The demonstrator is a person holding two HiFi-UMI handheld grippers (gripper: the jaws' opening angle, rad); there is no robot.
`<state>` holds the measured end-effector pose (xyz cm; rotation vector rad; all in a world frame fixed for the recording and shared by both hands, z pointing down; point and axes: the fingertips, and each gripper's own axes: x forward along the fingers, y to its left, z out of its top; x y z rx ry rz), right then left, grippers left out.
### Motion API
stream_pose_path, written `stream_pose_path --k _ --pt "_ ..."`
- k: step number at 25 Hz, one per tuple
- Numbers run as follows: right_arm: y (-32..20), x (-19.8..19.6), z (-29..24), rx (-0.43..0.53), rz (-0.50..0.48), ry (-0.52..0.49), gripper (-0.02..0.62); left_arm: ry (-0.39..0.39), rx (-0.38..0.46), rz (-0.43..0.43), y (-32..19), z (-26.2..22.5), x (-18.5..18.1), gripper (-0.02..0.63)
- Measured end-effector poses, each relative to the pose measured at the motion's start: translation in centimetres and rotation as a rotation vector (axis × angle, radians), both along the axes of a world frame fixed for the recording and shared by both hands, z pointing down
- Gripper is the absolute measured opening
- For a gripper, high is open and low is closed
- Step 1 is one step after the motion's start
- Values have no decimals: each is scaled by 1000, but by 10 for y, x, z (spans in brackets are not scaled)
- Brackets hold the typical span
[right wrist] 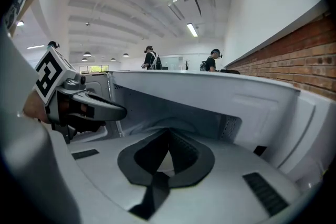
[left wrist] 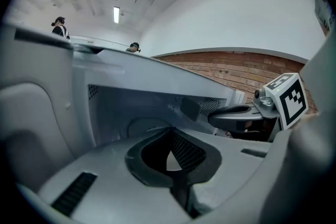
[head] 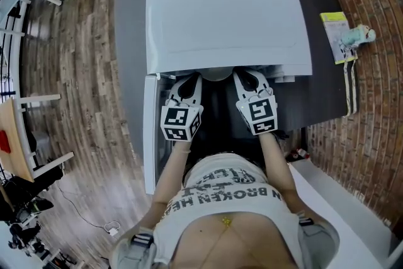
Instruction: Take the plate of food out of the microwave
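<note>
One plate (left wrist: 140, 126), listed for removal: a pale round disc on the floor of the microwave (head: 227, 22) cavity, toward its middle, seen only as a dim curved outline beyond the jaws. Whether that outline is the plate itself or a turntable under it cannot be told, and no food shows on it. Judged handling: stiff and brittle, smooth-rimmed and so apt to slip between pads, weighted by its load, possibly warm. It is probably best taken at the rim on two opposite sides, one grip each, and kept level on the way out. Two tools sit side by side at the cavity mouth: left hand-held gripper (left wrist: 169, 131), jaws together at the tips, nothing clamped; right hand-held gripper (right wrist: 168, 130), likewise closed and empty. A pale sliver in the gap behind each pair of pads is too small to name. Door (head: 150, 135) stands open at the left. In the head view the microwave's flat top covers nearly the whole cavity, so the plate's far edge and its depth inside are hidden. The unit stands on a dark table (head: 327, 91).
</note>
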<state>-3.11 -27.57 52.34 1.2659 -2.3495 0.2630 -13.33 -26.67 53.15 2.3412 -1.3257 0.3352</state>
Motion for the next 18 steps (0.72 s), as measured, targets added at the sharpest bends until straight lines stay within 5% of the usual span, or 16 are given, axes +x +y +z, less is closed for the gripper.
stream_pose_path --k 8,18 --pt "-10 0 30 -52 3 26 8 22 -78 -53 -9 31 -7 8" --pt "-28 12 68 -134 161 -81 11 214 -219 -227 -23 74 -22 10"
